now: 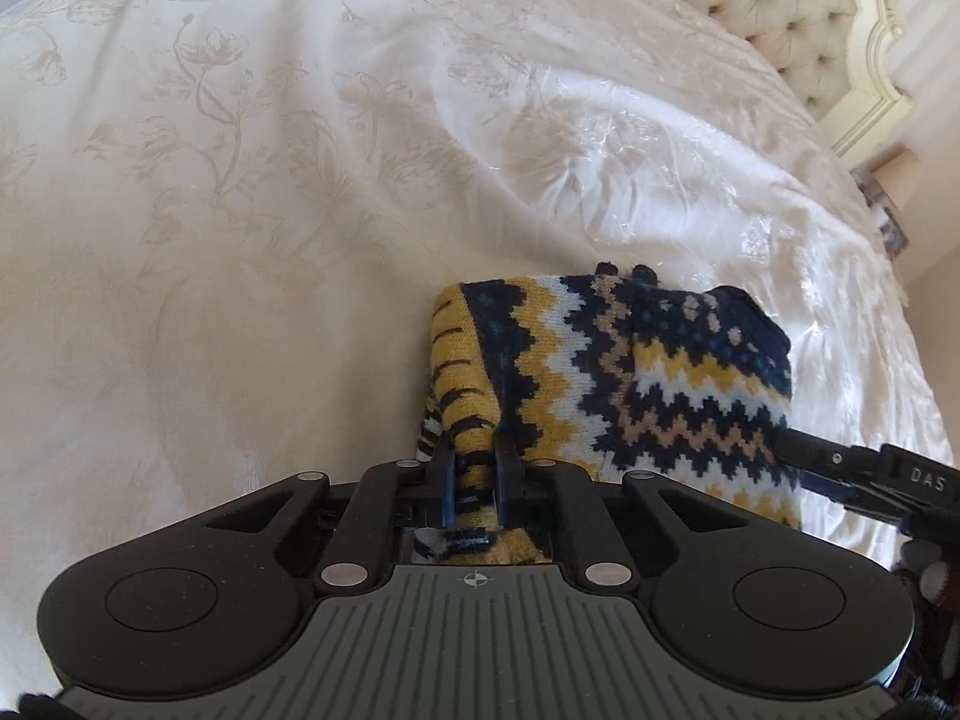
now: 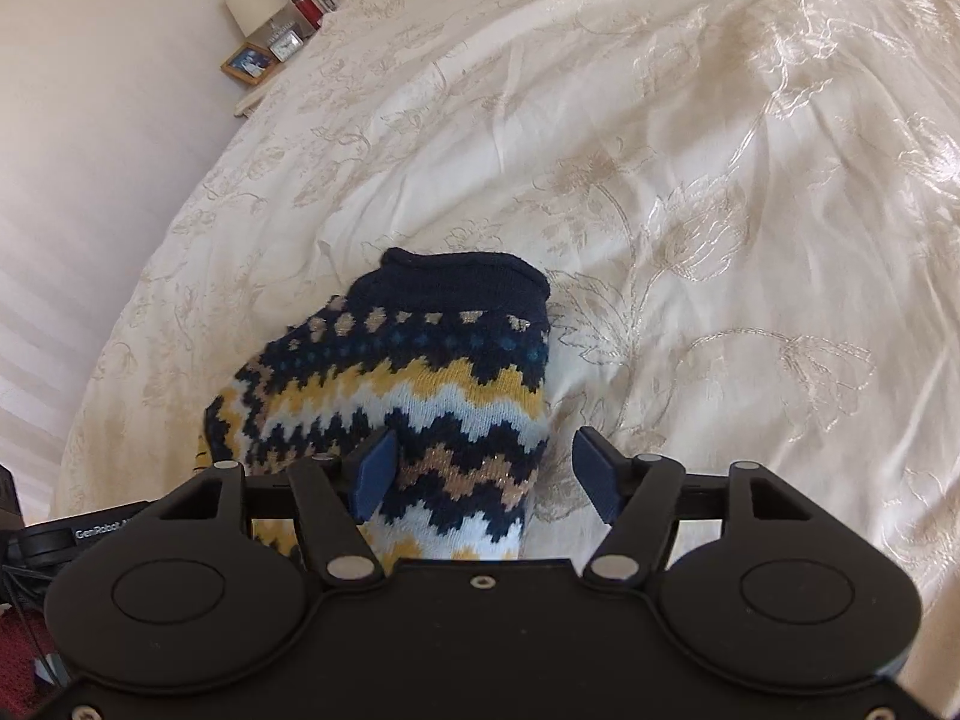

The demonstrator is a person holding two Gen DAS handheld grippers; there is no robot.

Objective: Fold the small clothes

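A yellow-and-black striped bit of the knitted garment [image 1: 462,420] is pinched between the two pressed-together fingers of the left gripper [image 1: 474,480], right at the bottom of the left wrist view. The right gripper [image 2: 486,480] is seen spread wide, with the zigzag knit lying between its fingers but not squeezed. The garment [image 2: 396,396] is bunched on the white flowered bedspread [image 2: 690,192], near the side of the bed where a lamp [image 2: 255,3] and a picture frame [image 2: 249,63] are kept. The knit is judged to be soft, light and floppy, so it will sag and stretch when lifted. It is best held at a thick edge, like the dark rolled hem [image 2: 462,270], where the wool is doubled.
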